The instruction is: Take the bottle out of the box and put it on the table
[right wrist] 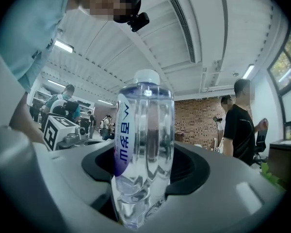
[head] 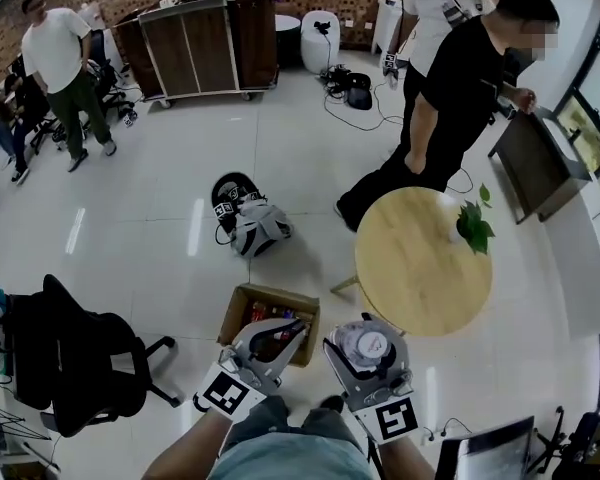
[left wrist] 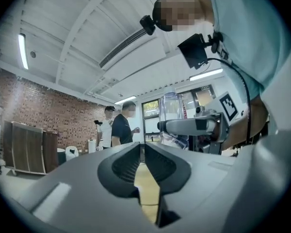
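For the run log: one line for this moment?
right gripper: shut on bottle | left gripper: shut, empty | bottle: clear of box, not on table

The box (head: 270, 318) sits on the floor just ahead of the person's knees. The round table (head: 420, 268) stands to its right, near it but apart. A potted plant (head: 472, 226) stands at the table's far right edge. The bottle (head: 366, 346) is upright between the jaws of the right gripper (head: 366, 338), in the air just off the table's near left edge and right of the box. The left gripper (head: 282, 340) is to its left, over the box's near edge. An office chair (head: 75, 353) stands well left of the box. A bag (head: 252, 226) lies on the floor beyond the box. A person (head: 460, 98) stands just behind the table's far edge, and a cart (head: 200, 43) stands by the far wall.
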{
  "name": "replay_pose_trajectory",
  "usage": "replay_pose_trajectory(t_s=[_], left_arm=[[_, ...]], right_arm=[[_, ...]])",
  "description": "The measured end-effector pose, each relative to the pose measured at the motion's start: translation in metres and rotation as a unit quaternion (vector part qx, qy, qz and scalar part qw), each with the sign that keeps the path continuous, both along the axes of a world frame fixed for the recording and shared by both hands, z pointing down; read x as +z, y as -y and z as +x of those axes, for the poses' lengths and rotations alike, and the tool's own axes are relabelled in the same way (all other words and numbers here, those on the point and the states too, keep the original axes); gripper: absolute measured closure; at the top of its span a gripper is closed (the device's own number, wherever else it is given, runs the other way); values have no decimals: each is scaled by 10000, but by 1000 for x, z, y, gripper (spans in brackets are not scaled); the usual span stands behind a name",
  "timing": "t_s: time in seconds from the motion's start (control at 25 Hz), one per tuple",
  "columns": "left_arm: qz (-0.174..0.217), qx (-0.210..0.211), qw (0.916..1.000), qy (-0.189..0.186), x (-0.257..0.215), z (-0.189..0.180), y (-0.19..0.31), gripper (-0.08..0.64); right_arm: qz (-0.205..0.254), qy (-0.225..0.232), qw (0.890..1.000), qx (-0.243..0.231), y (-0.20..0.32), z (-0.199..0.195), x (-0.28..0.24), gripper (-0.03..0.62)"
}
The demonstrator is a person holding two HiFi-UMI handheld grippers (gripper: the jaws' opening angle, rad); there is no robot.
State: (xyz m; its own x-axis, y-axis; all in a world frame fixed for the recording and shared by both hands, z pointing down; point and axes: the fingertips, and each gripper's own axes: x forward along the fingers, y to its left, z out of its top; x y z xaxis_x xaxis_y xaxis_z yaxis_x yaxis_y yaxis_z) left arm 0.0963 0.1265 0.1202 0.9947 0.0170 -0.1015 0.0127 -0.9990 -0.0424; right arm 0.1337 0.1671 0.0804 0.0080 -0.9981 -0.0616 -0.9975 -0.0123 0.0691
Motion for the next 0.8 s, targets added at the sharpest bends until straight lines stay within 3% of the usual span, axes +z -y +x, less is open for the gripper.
replay_pose_trajectory(t_s=[0.24,0.4,0.52,0.8], left_arm=[[-405,287,9987,-96,7,75,-73,528],[-360,601,9975,-123,6,129,-110,529],[-194,868,9959,-156,2,163,-124,531],[-204,1340,9907,-148,-1,223,-135,545]], right_arm=[[-87,-137,9994,320,-84,75,7,313],[-147,-169,9978,628,-126,123,11,313],[-152,-148,9962,841,-141,149,11,313],[29,-136,9919,1264,-141,193,10,313]])
